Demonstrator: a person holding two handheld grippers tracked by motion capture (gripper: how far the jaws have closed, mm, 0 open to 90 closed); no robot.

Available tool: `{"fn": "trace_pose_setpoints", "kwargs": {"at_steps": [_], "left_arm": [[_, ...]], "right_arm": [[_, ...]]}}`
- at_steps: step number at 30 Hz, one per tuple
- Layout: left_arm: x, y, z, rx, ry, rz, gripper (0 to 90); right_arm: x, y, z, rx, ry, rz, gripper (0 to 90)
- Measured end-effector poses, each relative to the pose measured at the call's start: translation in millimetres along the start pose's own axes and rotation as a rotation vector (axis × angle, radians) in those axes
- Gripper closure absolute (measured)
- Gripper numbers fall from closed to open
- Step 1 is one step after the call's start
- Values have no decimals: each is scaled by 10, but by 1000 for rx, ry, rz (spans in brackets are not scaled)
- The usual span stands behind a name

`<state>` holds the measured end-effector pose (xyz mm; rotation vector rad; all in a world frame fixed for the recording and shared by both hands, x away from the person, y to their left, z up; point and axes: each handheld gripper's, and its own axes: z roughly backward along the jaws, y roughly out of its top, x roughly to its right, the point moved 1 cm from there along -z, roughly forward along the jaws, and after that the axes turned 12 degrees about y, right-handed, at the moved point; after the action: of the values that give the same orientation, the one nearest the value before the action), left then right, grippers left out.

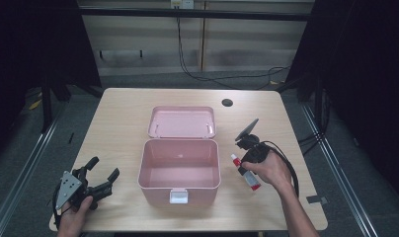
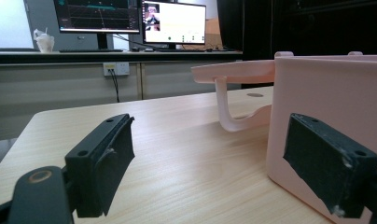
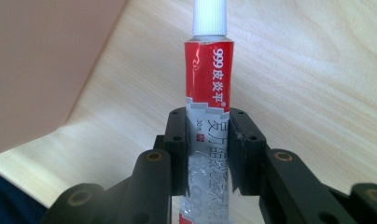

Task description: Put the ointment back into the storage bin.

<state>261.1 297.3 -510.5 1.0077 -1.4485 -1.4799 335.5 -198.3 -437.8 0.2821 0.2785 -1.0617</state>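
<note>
1. Right gripper (image 3: 207,154) is clamped on the tube (image 3: 209,93) at 3 o'clock of the open pink box (image 1: 179,168); the soft body may slip or squeeze
2. Left gripper (image 1: 101,174), jaws apart and empty, sits at 9 o'clock; its near jaw could nudge the box wall

Pink box (image 1: 179,170) at table (image 1: 123,106) centre, top open, interior bare: free entry from above. Lid (image 1: 181,122) lies back at 12 o'clock, blocking that side. Bare table at 9, 10, 2 o'clock. Tube (image 1: 246,173) in right hand-held gripper (image 1: 243,164) crowds 3 o'clock.
</note>
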Motion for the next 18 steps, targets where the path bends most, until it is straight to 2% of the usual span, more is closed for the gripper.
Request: {"fn": "trace_pose_setpoints", "kwargs": {"at_steps": [6, 9, 12, 18], "left_arm": [[0, 0, 0, 0, 0, 0, 157], [0, 0, 0, 0, 0, 0, 157], [-1, 0, 0, 0, 0, -1, 157], [-1, 0, 0, 1, 1, -1, 157]], "right_arm": [[-44, -21, 105, 6, 27, 49, 716], [-52, -32, 149, 5, 22, 51, 717], [-53, -50, 202, 13, 51, 69, 717], [-80, -84, 329, 22, 50, 127, 717]]}}
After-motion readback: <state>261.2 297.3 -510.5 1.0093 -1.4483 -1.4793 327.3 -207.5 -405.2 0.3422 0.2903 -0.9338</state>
